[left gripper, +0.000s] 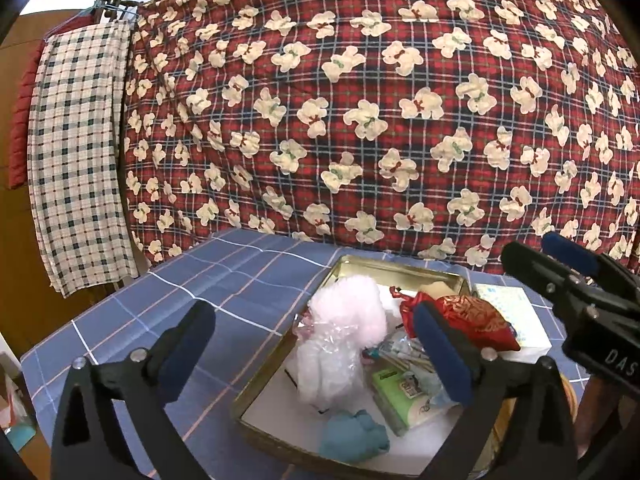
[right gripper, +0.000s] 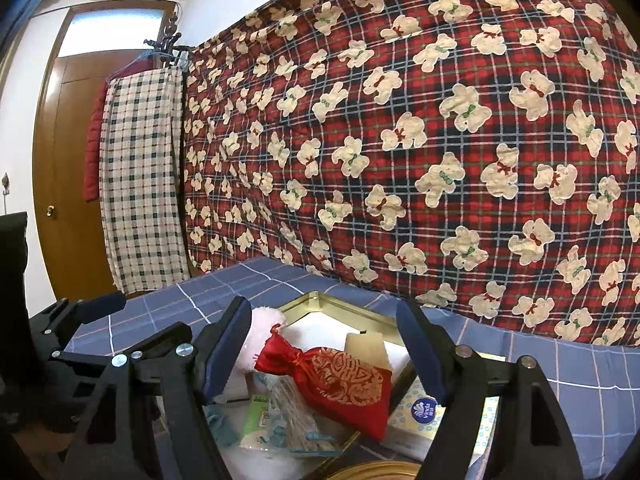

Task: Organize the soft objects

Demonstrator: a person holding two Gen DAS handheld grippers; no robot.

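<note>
A gold tin tray [left gripper: 352, 263] on the blue checked tablecloth [left gripper: 208, 280] holds soft items. In it are a pink fluffy piece in clear plastic [left gripper: 348, 312], a teal cloth lump [left gripper: 352, 434] and a green tissue pack [left gripper: 400, 396]. A red pouch with a gold pattern [right gripper: 340, 376] lies across the tray's right rim. My left gripper [left gripper: 312, 312] stands open over the tray, its pads touching nothing. My right gripper [right gripper: 322, 308] is open too, with the pouch lying below and between its fingers, untouched. Each gripper shows in the other's view: right gripper [left gripper: 532, 248], left gripper [right gripper: 100, 304].
A tissue box [right gripper: 416, 416] lies right of the tray, and a cream block [right gripper: 364, 344] sits at the tray's back. A red plaid bear-print quilt [left gripper: 360, 100] hangs behind the table. A checked cloth [left gripper: 76, 160] and a wooden door [right gripper: 60, 160] are on the left.
</note>
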